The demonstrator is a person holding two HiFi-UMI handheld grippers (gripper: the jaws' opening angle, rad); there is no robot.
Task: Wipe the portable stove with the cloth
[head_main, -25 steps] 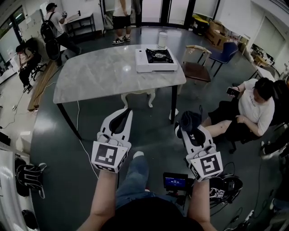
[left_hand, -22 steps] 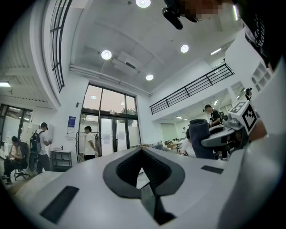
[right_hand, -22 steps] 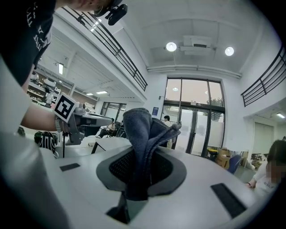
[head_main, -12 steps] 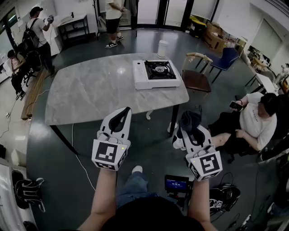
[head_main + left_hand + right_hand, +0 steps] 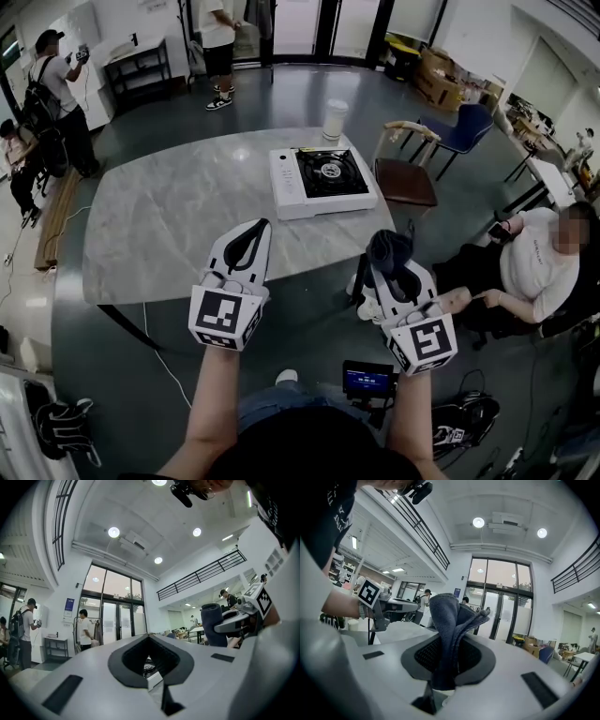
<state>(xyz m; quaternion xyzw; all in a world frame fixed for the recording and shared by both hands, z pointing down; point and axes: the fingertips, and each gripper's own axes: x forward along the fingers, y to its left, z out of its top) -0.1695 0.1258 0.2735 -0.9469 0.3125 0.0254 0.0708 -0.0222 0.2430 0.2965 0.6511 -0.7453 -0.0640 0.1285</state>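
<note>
the stove (image 5: 323, 180) sits on the far right part of the grey marble table (image 5: 169, 225). it is white with a black burner plate, and lies flat, a little in from the right edge. a white cup (image 5: 334, 119) stands upright on the table just beyond it, apart from it.

both grippers are held up in the air on the near side of the table, well short of the stove. the left gripper (image 5: 260, 230) is clenched, its jaws tip to tip with nothing between them. in the left gripper view the stove shows small through the gap behind the closed tips. the right gripper (image 5: 385, 266) is to its right, past the table's near right corner, grasping the cloth (image 5: 447, 620). the cloth is dark blue and bunched. it is pinched low between the jaws and stands up out of them in a folded wad. it touches neither the table nor the stove.

a chair (image 5: 405, 171) with a brown seat stands at the table's right side, near the stove, and a blue chair (image 5: 467, 124) stands farther right. a person in a white shirt (image 5: 536, 262) sits at the right. other people (image 5: 58, 89) stand far left. a small screen (image 5: 366, 379) glows on the floor near the feet.
</note>
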